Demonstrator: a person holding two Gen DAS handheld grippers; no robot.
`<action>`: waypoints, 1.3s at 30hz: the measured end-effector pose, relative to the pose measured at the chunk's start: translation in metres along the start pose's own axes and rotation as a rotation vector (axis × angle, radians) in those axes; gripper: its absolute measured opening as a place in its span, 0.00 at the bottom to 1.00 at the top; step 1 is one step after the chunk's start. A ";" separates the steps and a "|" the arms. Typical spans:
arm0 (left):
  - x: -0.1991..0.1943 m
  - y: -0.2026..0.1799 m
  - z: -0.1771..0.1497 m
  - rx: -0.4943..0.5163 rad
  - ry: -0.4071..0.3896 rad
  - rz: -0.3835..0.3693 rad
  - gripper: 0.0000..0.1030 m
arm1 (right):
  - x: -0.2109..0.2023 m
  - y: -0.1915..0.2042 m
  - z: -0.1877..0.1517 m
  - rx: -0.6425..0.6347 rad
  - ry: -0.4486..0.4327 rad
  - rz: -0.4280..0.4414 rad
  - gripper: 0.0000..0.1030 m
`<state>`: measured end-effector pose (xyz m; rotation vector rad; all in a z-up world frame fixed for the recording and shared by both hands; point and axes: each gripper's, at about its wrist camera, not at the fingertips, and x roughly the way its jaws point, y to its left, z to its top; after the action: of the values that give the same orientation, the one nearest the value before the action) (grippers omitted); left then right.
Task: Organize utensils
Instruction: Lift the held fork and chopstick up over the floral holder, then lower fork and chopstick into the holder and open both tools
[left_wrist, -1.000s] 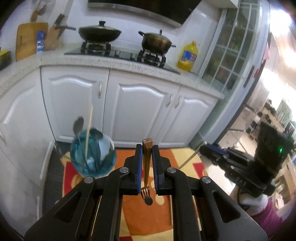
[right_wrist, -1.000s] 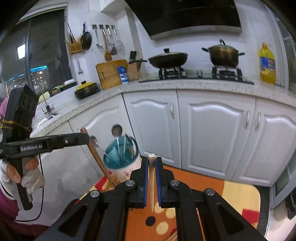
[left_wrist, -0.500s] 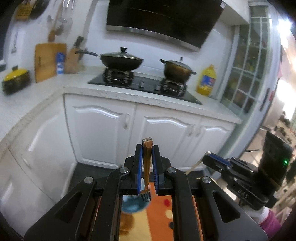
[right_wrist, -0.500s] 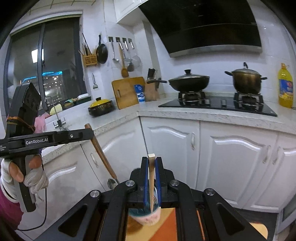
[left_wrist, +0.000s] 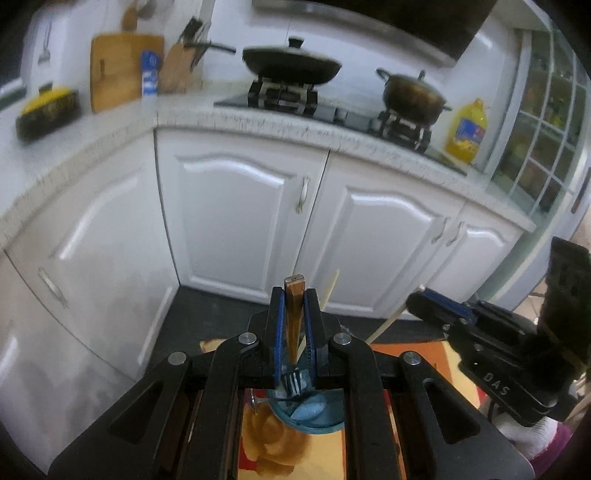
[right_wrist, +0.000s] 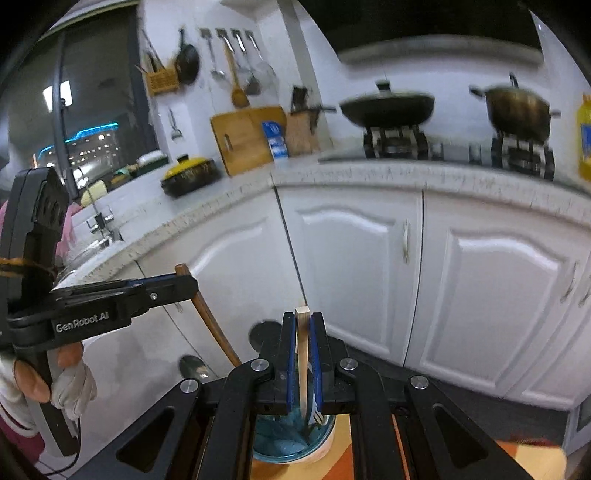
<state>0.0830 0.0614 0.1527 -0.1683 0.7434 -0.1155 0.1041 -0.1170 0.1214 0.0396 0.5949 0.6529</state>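
Note:
My left gripper (left_wrist: 294, 295) is shut on a wooden-handled fork (left_wrist: 294, 325), tines down over the blue utensil cup (left_wrist: 308, 417) just below the fingers. My right gripper (right_wrist: 303, 321) is shut on a pale wooden chopstick (right_wrist: 303, 362) that points down into the same cup (right_wrist: 291, 439). In the right wrist view the left gripper (right_wrist: 177, 286) sits to the left, and the fork's brown handle (right_wrist: 210, 321) slants down toward the cup. In the left wrist view the right gripper (left_wrist: 424, 304) sits to the right with the chopstick (left_wrist: 388, 323). A spoon bowl (right_wrist: 192, 365) shows beside the cup.
The cup stands on an orange and yellow patterned surface (left_wrist: 406, 350). White cabinets (left_wrist: 240, 214) and a counter (left_wrist: 295, 129) with a wok (left_wrist: 291, 64), a pot (left_wrist: 412, 98) and a yellow oil bottle (left_wrist: 466, 133) lie behind. A cutting board (right_wrist: 243, 138) leans at the back.
Both grippers have tilted down and come in over the cup. The fork tines and the chopstick tip now sit lower, at the cup's mouth. Both stay shut.

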 end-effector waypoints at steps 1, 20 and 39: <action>0.006 0.001 -0.003 -0.004 0.013 0.000 0.08 | 0.006 -0.003 -0.002 0.010 0.016 0.002 0.07; 0.013 -0.018 -0.021 -0.009 0.049 -0.013 0.35 | 0.000 -0.030 -0.041 0.109 0.115 0.021 0.33; -0.017 -0.082 -0.053 0.073 -0.003 0.074 0.40 | -0.070 -0.028 -0.065 0.127 0.066 -0.082 0.35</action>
<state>0.0309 -0.0216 0.1418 -0.0716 0.7405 -0.0713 0.0407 -0.1902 0.0964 0.1121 0.6973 0.5379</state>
